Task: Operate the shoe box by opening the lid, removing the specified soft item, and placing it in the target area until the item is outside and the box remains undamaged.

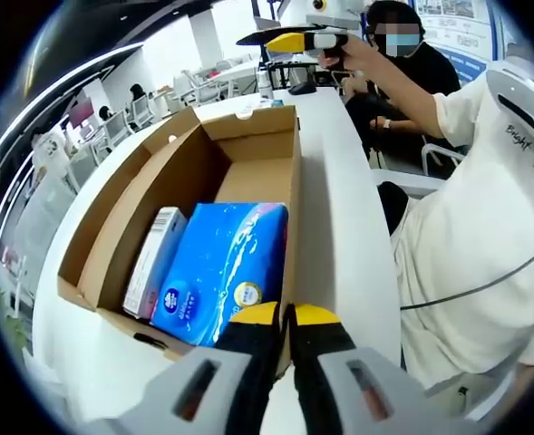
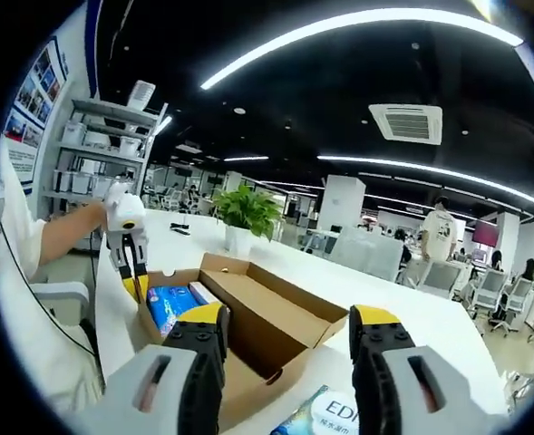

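An open cardboard box [image 1: 248, 149] lies on the white table [image 1: 344, 217] with its flaps folded out. Inside it are a blue soft tissue pack [image 1: 221, 267] and a small white-and-blue carton [image 1: 155, 258]. My left gripper [image 1: 286, 317] is at the box's near right wall, its yellow-tipped jaws shut on the wall's edge. The right gripper view shows the left gripper [image 2: 134, 281] reaching down onto the box [image 2: 267, 313] beside the blue pack [image 2: 169, 304]. My right gripper [image 2: 289, 322] hovers open above the box's other end. In the left gripper view the right gripper [image 1: 289, 39] is held up beyond the box.
A potted plant [image 2: 247, 213] stands on the table behind the box. A blue-and-white printed pack [image 2: 325, 412] lies under my right gripper. A person in a white shirt [image 1: 470, 227] stands at the table's right edge, and another person [image 1: 412, 72] sits behind. Office desks and chairs fill the background.
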